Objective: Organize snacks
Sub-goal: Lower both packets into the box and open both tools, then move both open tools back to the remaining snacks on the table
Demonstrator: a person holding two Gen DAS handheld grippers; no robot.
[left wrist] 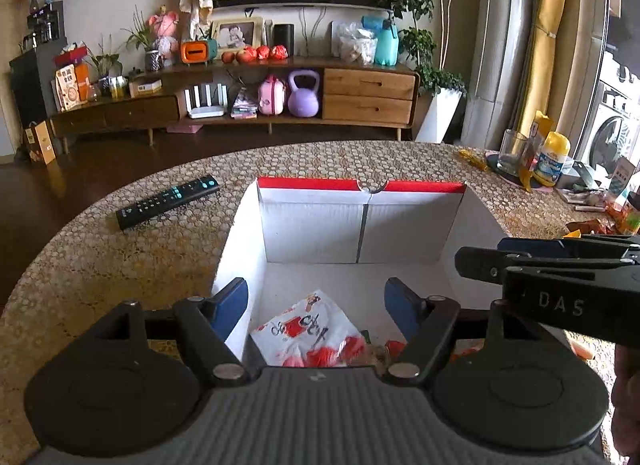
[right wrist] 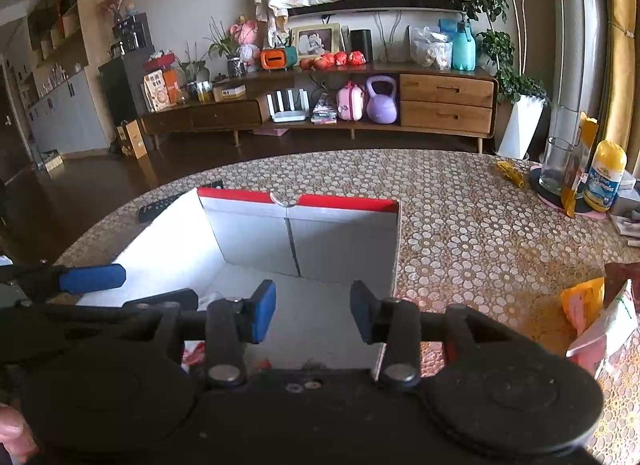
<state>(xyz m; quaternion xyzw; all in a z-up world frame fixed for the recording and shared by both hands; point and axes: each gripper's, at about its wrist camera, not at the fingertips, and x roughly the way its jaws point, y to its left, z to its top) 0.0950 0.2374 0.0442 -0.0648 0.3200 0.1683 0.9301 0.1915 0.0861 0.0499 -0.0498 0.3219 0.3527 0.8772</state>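
A white cardboard box [left wrist: 312,225] with a red rim stands open on the patterned table. A white and red snack packet [left wrist: 304,329] lies on the box floor with other wrappers beside it. My left gripper [left wrist: 314,297] hangs open over the box's near end, above that packet and not touching it. My right gripper [right wrist: 313,305] is open above the box's [right wrist: 256,233] right side with nothing between its blue pads. Its fingers [left wrist: 476,265] reach in from the right in the left wrist view. More snack packets [right wrist: 582,301] lie on the table right of the box.
A black remote [left wrist: 168,201] lies left of the box. At the far right stand a glass [right wrist: 558,165] on a coaster, a yellow-capped bottle [right wrist: 604,177] and small clutter. The table's curved far edge drops to a dark floor before a wooden cabinet [left wrist: 360,93].
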